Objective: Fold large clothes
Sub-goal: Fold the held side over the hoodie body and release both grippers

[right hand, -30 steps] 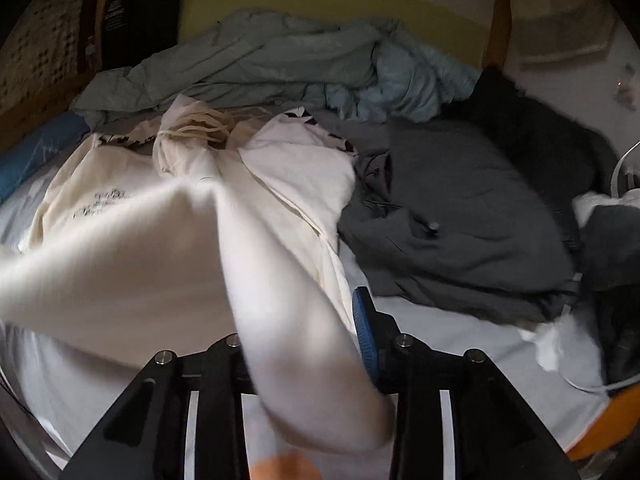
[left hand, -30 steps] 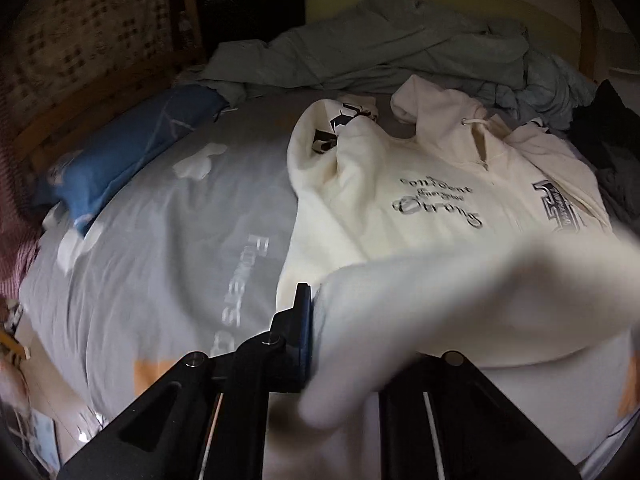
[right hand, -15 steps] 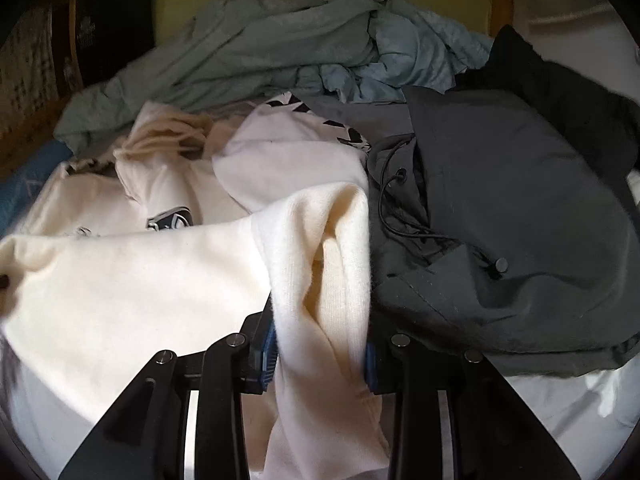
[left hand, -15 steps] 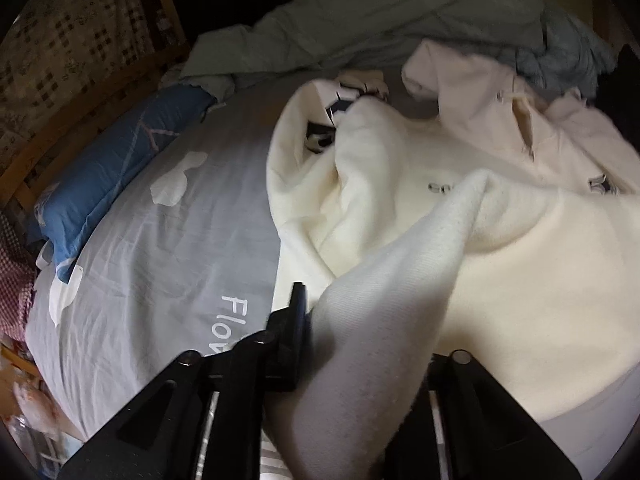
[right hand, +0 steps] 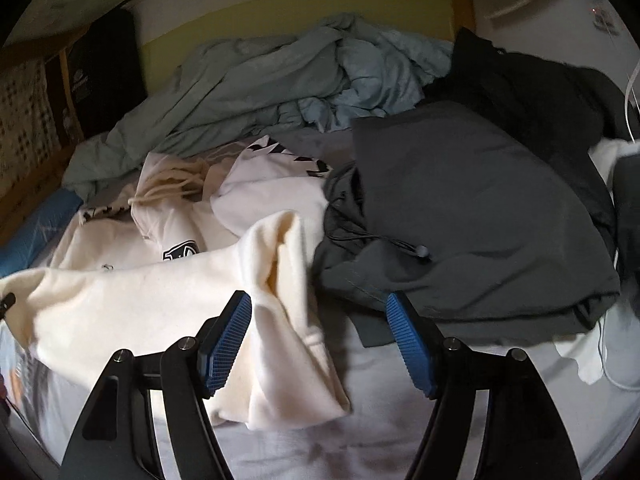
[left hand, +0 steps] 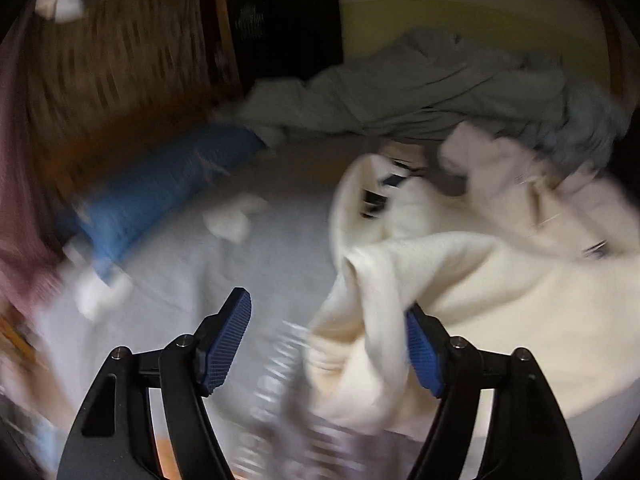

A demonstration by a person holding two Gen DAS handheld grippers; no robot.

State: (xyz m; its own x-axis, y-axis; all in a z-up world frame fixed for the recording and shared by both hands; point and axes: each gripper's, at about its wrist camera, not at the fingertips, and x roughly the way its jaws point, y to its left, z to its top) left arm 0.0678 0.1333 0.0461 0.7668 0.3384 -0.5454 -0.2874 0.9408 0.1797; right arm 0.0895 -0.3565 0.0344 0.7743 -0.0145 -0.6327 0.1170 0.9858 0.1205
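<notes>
Both tongs (left hand: 328,344) (right hand: 318,340) agape — cream hoodie (right hand: 132,304) between

We see a cream hoodie (right hand: 132,300) with black lettering on its chest and a black-and-white graphic on the sleeve at centre frame. The bed sheet (left hand: 224,272) beneath it is pale grey with white shapes and faint white lettering. At the upper middle of the frame lies a crumpled grey-green blanket (right hand: 248,88) with a light blue patch. On the right sits a dark grey garment (right hand: 480,216), with a black garment (right hand: 532,80) above it. At left, a bright blue pillow (left hand: 160,196). Both tongs, left (left hand: 328,344) and right (right hand: 320,340), are black with blue ribbed pads (right hand: 226,344). A yellow-green band (right hand: 300,12) crosses the top.
</notes>
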